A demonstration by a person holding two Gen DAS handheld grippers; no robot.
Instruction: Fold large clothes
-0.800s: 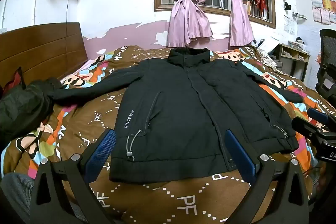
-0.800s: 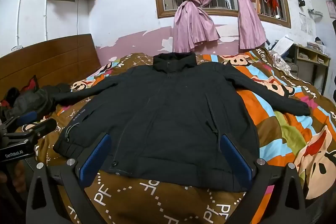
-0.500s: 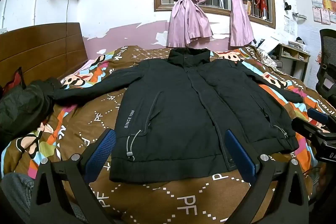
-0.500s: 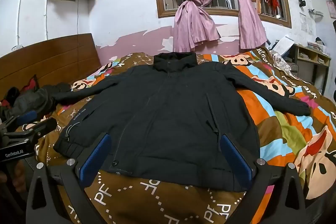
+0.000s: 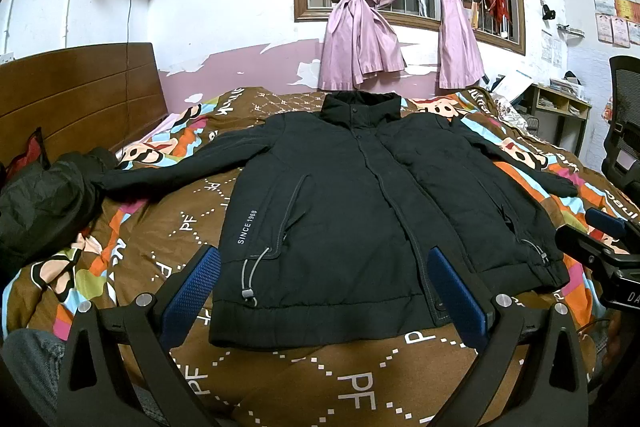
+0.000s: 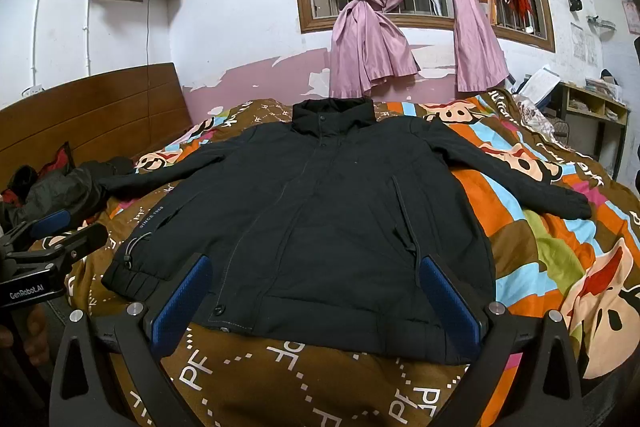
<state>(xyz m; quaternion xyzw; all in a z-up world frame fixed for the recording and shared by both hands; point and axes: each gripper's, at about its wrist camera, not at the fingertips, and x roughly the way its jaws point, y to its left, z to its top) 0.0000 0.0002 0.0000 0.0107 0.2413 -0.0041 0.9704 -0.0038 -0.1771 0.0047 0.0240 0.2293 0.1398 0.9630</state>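
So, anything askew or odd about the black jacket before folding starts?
Mostly tidy: the black jacket lies flat, front up, sleeves spread. One oddity: its left sleeve's cuff touches a crumpled dark garment by the headboard.

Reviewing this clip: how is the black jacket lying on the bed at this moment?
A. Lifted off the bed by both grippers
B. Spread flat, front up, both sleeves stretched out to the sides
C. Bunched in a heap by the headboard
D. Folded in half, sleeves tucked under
B: the black jacket lies flat on the bed cover, collar toward the window, a sleeve out to each side, and no gripper touches it.
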